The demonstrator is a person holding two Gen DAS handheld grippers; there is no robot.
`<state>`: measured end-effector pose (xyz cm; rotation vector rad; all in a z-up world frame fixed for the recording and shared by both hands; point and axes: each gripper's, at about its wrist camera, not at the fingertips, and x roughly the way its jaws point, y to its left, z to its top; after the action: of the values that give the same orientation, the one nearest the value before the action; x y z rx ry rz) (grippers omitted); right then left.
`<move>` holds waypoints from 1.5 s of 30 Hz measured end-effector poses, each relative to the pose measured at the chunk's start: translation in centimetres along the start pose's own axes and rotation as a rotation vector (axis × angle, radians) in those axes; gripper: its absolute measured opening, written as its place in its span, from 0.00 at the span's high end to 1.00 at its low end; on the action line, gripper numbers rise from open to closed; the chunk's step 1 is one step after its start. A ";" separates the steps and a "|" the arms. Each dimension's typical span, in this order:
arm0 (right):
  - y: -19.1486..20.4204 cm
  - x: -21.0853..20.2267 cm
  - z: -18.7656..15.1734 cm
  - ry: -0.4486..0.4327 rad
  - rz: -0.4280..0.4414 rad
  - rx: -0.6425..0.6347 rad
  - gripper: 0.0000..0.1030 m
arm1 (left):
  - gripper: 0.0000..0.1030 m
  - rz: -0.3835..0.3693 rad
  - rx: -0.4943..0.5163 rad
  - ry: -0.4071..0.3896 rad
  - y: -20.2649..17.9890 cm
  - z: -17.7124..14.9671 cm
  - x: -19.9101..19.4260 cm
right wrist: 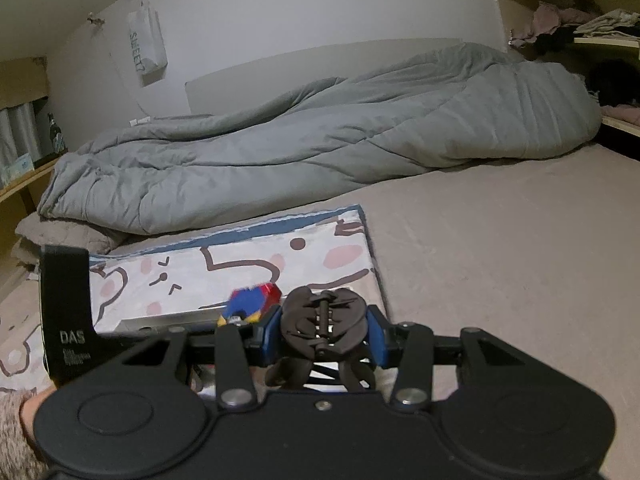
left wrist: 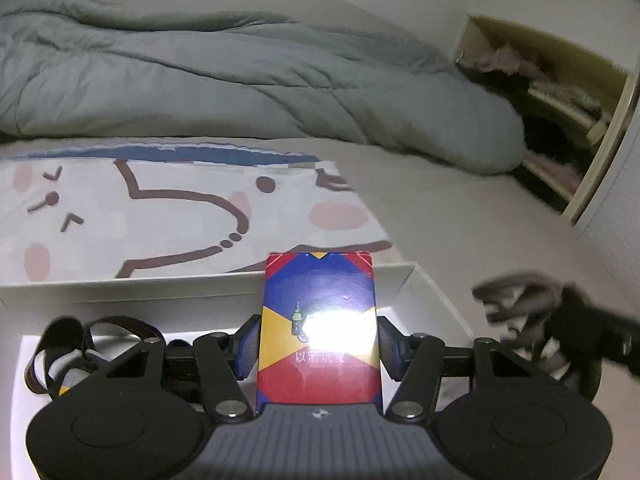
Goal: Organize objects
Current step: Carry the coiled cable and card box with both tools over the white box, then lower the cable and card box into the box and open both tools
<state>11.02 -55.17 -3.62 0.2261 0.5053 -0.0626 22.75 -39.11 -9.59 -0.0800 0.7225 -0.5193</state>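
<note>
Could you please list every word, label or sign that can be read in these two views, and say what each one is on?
"SWEET": white bag hanging on the wall.
"DAS": black block of the left gripper; the small print beneath is too blurred to read.
Pale characters on the red, blue and yellow card box held in the left gripper: washed out by glare, unreadable.

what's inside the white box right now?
In the white box, a dark looped strap lies at the left. The left gripper and the card box it holds cover the middle, so the rest of the floor is hidden.
</note>
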 end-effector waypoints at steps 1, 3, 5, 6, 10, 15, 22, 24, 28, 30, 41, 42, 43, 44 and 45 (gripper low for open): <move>0.0 0.5 0.1 0.003 0.004 -0.005 0.56 | 0.42 0.013 0.010 0.003 -0.2 0.0 0.1; 0.1 1.4 0.3 0.009 0.002 -0.013 0.56 | 0.42 0.037 0.012 0.012 -0.4 0.0 0.3; 0.2 2.4 0.5 0.013 0.004 -0.020 0.56 | 0.42 0.077 0.024 0.025 -0.7 -0.1 0.4; 0.3 2.8 0.6 0.015 0.008 -0.024 0.56 | 0.42 0.100 0.036 0.035 -0.9 -0.2 0.4; 1.1 4.4 0.8 0.031 -0.005 -0.057 0.56 | 0.42 0.104 0.056 0.088 -1.3 -0.4 0.3; 1.2 5.8 0.7 0.056 0.000 -0.062 0.56 | 0.30 0.055 0.038 0.099 -0.8 0.1 -0.5; 0.7 5.9 1.0 0.081 0.006 -0.021 0.46 | 0.30 0.071 0.069 0.107 -0.8 0.6 -1.1; 0.7 5.6 1.2 0.078 0.006 -0.025 0.46 | 0.30 0.076 0.078 0.108 -0.9 0.8 -1.4; 0.8 4.7 1.5 0.079 0.003 -0.027 0.46 | 0.30 0.078 0.086 0.113 -1.1 0.9 -2.2; 1.0 4.3 1.6 0.082 -0.001 -0.029 0.46 | 0.30 0.080 0.086 0.117 -1.1 0.9 -2.6; 2.5 1.0 1.4 0.087 -0.007 -0.035 0.46 | 0.30 0.085 0.080 0.112 -0.2 0.9 -7.0; 2.8 0.6 1.4 0.088 -0.014 -0.037 0.46 | 0.30 0.087 0.081 0.111 -0.1 0.9 -7.5; 3.1 0.2 1.3 0.089 -0.020 -0.041 0.46 | 0.30 0.090 0.082 0.110 0.0 0.9 -8.0; 3.3 -0.2 1.2 0.087 -0.022 -0.044 0.45 | 0.29 0.092 0.082 0.107 0.2 1.0 -8.6; 3.5 -0.6 1.1 0.085 -0.023 -0.046 0.44 | 0.28 0.093 0.081 0.105 0.3 1.0 -9.1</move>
<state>11.41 -52.01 -1.63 0.1782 0.5932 -0.0642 17.79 -34.57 -3.39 0.0566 0.8024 -0.4658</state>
